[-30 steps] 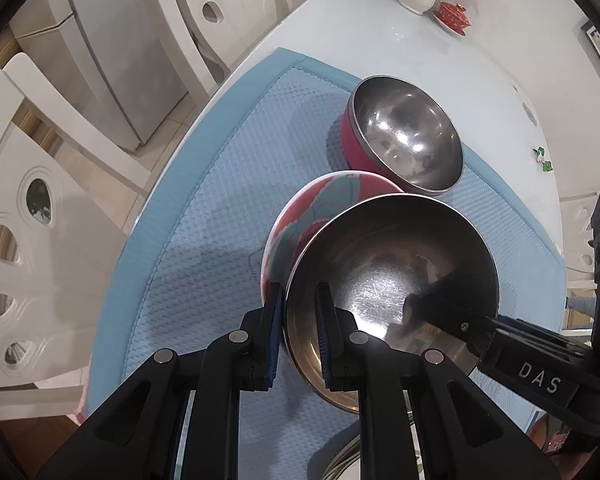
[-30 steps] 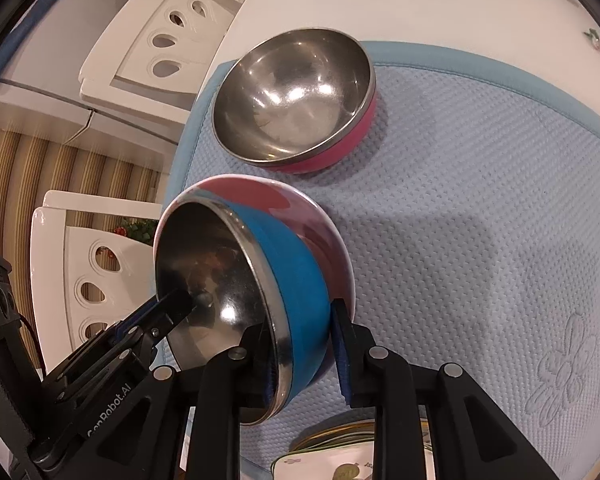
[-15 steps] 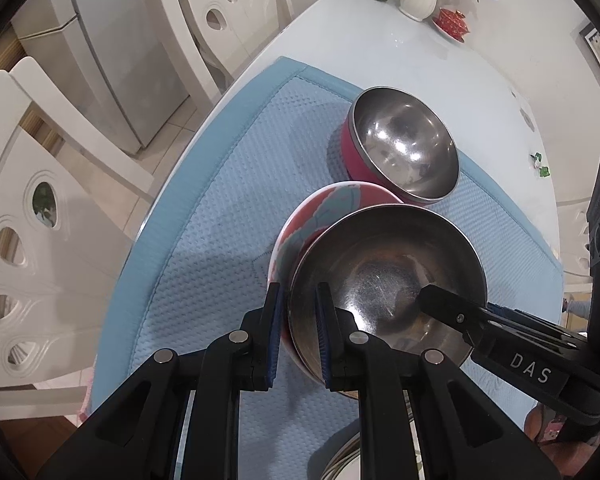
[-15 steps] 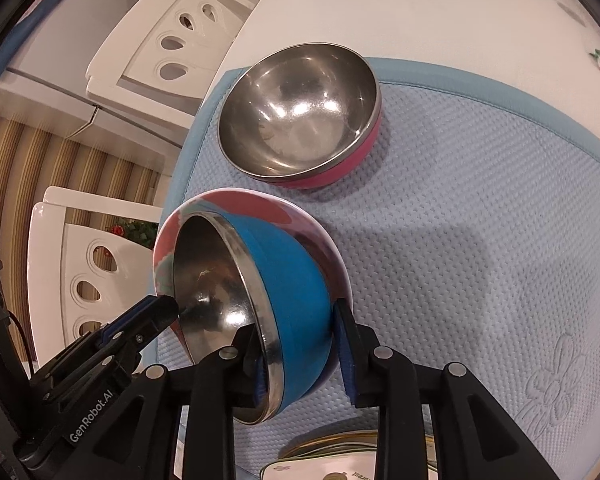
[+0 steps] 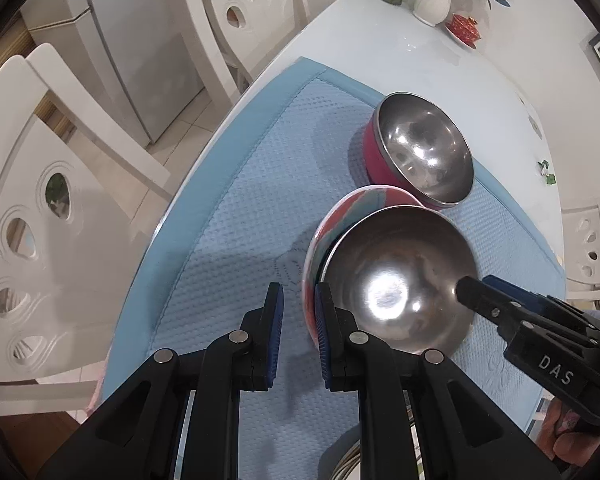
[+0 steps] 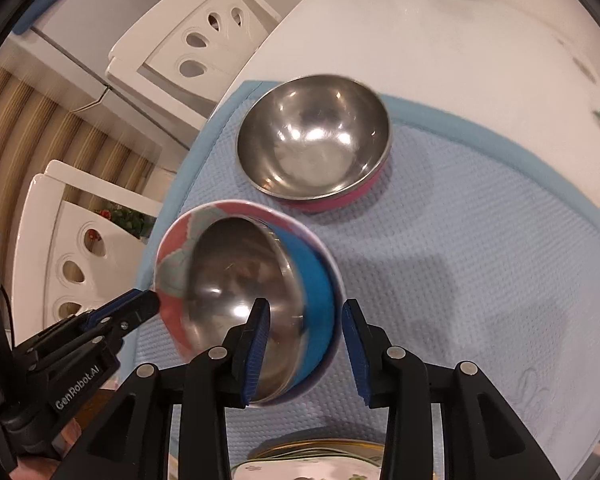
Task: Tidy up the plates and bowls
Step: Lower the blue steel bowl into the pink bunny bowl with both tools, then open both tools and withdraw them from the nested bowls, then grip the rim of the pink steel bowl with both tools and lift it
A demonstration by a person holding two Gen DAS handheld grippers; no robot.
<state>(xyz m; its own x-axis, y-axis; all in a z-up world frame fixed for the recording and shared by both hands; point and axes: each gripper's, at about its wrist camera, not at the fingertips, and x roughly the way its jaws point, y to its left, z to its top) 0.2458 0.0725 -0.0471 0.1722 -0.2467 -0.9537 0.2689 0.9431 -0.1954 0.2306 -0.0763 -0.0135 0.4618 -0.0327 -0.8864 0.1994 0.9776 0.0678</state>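
Observation:
A steel bowl with a blue outside [image 6: 316, 280] lies nested, tilted, in a red-and-teal painted bowl [image 6: 172, 264] over the blue mat [image 6: 480, 240]. My right gripper [image 6: 306, 306] straddles their near rim with its jaws opening; one pad hangs over the steel inside, the other stands clear of the outer wall. My left gripper [image 5: 298, 292] is shut on the painted bowl [image 5: 340, 216] at its rim, and the steel bowl [image 5: 400, 280] shines just beyond. The left gripper [image 6: 148, 306] meets that rim from the left. A pink-sided steel bowl [image 5: 424, 156] [image 6: 314, 148] stands upright behind.
Flowered plates [image 6: 308, 464] lie stacked at the mat's near edge. White chairs [image 5: 40, 200] [image 6: 196, 40] crowd the table's left side, beside a fridge. Vases and a red dish [image 5: 432, 4] stand at the far end of the white table [image 6: 440, 40].
The right jaws have spread off the blue bowl's rim. The blue bowl has sunk deeper into the painted bowl, and both have shifted right relative to the left fingers.

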